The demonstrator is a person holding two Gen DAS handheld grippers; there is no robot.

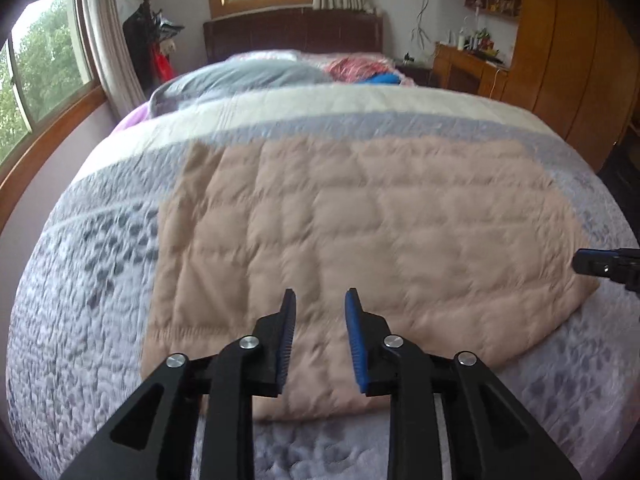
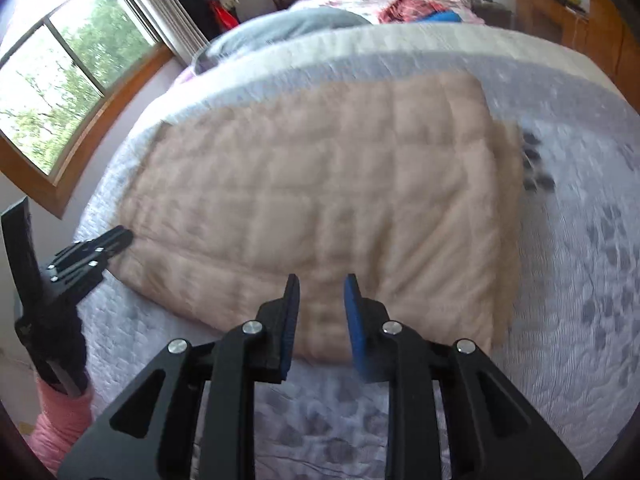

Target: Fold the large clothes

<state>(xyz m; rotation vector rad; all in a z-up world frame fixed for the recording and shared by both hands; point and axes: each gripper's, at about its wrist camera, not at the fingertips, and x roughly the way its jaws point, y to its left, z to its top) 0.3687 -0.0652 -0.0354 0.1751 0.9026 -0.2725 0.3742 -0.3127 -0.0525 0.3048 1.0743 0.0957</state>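
Bedroom light from the wooden-framed windows (image 1: 44, 72) falls across the bed (image 1: 100, 288), whose grey-and-white quilted bedspread carries our work. On it lies the beige quilted garment (image 1: 360, 248), already a broad padded rectangle, flat, with its near edge close to the foot edge of the bed and its far edge short of the cream band of the bedspread.

Our left gripper (image 1: 320, 300) hangs over the near edge of the garment toward its left side, jaws parted with nothing between the blue pads. Our right gripper (image 2: 320, 284) hangs over the same near edge farther right, likewise released and empty. In the right wrist view the other gripper shows at the garment's near left corner, just beside the fabric; whether it touches we cannot tell.

We judge the next step to be another fold, so we should bring both grippers down onto the near edge well apart, pinch through all the padded layers, lift together and carry the edge level toward the far edge so the thick filling does not bunch or skew.

Beyond the garment lie a grey pillow (image 1: 248, 76) and bright clothes by the dark headboard (image 1: 292, 36); a wooden wardrobe (image 1: 576, 60) stands on the right.
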